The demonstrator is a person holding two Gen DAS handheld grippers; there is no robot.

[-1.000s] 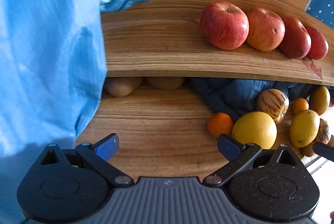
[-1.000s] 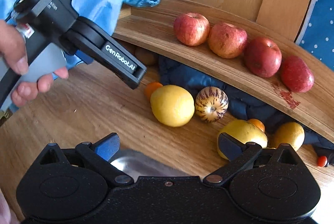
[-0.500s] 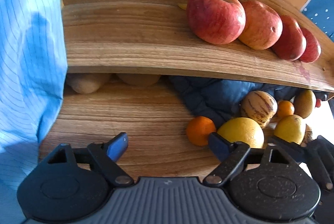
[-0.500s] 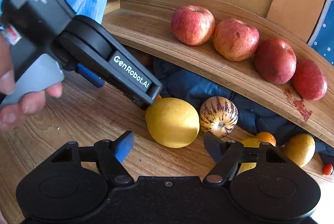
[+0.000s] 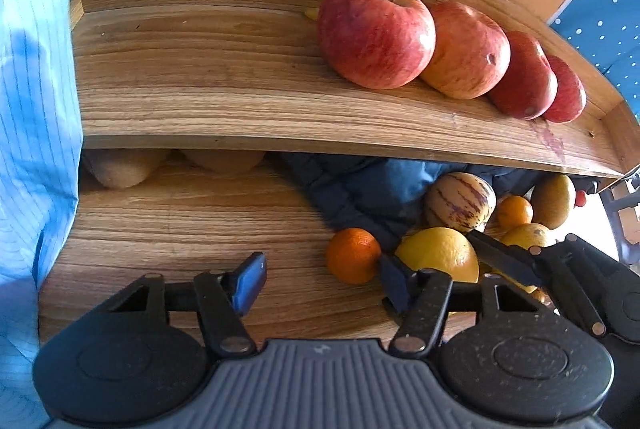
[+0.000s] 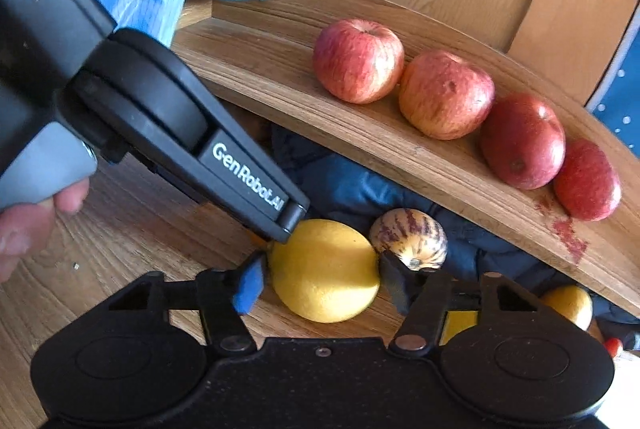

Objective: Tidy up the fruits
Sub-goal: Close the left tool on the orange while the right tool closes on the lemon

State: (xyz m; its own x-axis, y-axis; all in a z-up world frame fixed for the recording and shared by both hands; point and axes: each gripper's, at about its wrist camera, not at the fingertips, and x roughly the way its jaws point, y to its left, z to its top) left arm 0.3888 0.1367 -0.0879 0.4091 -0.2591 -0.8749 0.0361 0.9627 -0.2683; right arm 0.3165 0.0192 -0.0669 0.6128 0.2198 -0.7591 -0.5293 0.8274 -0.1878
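left gripper (image 6: 276, 225), "GenRobot.AI", empty, agape | right gripper (image 6: 320, 283) astride yellow citrus (image 6: 324, 271), contact unclear

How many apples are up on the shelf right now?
4, in one row on the wooden shelf: leftmost apple, second apple, third apple, and rightmost apple near the red stain. None looks hidden.

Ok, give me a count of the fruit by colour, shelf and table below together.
Red apples on the shelf: 4
Yellow fruits: 3
Small oranges: 2
Striped fruit: 1
Brown fruits, half hidden under the shelf: 2
Tiny red fruit: 1
Total: 13, counting only what shows.
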